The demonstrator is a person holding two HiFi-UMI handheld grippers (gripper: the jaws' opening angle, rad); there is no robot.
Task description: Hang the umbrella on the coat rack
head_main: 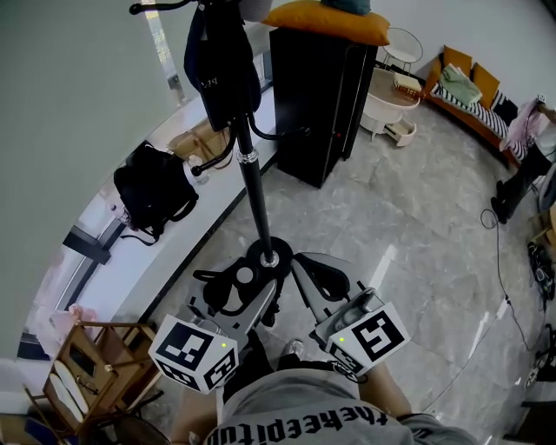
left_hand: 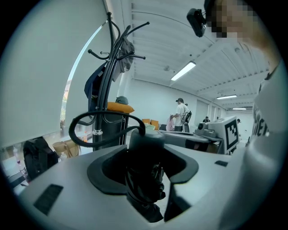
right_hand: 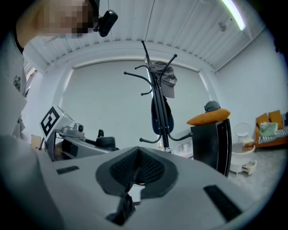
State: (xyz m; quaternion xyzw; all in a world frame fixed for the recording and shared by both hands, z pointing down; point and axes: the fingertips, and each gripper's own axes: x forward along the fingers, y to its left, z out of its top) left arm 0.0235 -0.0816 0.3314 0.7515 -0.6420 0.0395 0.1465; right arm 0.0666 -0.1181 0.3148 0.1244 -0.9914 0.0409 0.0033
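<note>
— State of the left gripper (left_hand: 144, 173), at the lower left of the head view (head_main: 233, 300)?

— Clamped on the umbrella (left_hand: 145, 155), black and folded, standing upright between the jaws. Wrist cord (left_hand: 77, 130) looped out to the left of it.

— And where in the head view?

— Low in the centre (head_main: 239, 282), just under the foot of the coat rack (head_main: 254, 187) in the frame. Not hung on any hook.

— The right gripper (right_hand: 134, 177)?

— Jaws pressed together, nothing between the pads. Sat at lower centre-right of the head view (head_main: 320, 280), beside the left one.

— Anything on the rack?

— Dark garment (head_main: 221, 61) draped at the top centre; a cap (right_hand: 167, 81) on an upper hook, seen in the right gripper view.

— Around it?

— Black cabinet (head_main: 317, 96) at upper centre-right with an orange cushion (head_main: 326, 22) on top; black bag (head_main: 152, 187) on the ledge at left.
</note>
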